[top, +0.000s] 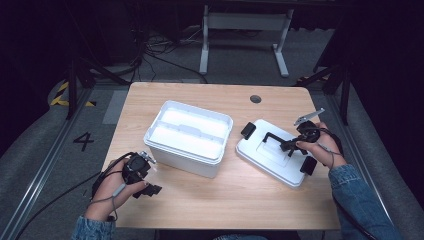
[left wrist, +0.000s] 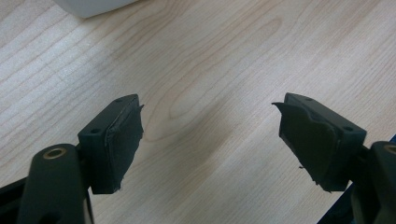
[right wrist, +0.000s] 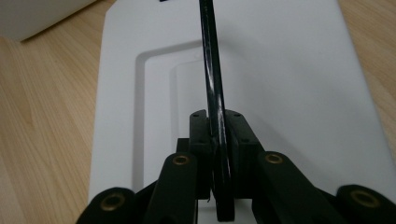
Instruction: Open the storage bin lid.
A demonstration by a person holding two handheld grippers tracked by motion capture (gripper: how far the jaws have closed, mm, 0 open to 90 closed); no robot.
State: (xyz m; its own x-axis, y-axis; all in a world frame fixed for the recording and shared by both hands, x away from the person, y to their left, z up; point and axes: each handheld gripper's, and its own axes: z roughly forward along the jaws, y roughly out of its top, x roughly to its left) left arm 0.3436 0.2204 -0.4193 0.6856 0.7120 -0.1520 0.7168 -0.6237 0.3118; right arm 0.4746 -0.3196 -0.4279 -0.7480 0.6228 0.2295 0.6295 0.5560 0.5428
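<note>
A white open box (top: 189, 136) stands in the middle of the wooden table (top: 235, 200). Its white lid (top: 275, 152) lies flat to the right, with black clips at its ends and a black handle (top: 274, 138) raised on top. My right gripper (top: 287, 145) is shut on that handle (right wrist: 214, 84); in the right gripper view the thin black bar runs up between the closed jaws over the lid (right wrist: 289, 70). My left gripper (top: 150, 189) rests low at the table's front left, open, with bare wood between its pads (left wrist: 119, 140).
A corner of the white box (left wrist: 93, 5) shows at the top of the left gripper view. A dark round hole (top: 255, 99) sits near the table's far edge. Cables and a white desk frame (top: 245, 30) lie on the floor beyond.
</note>
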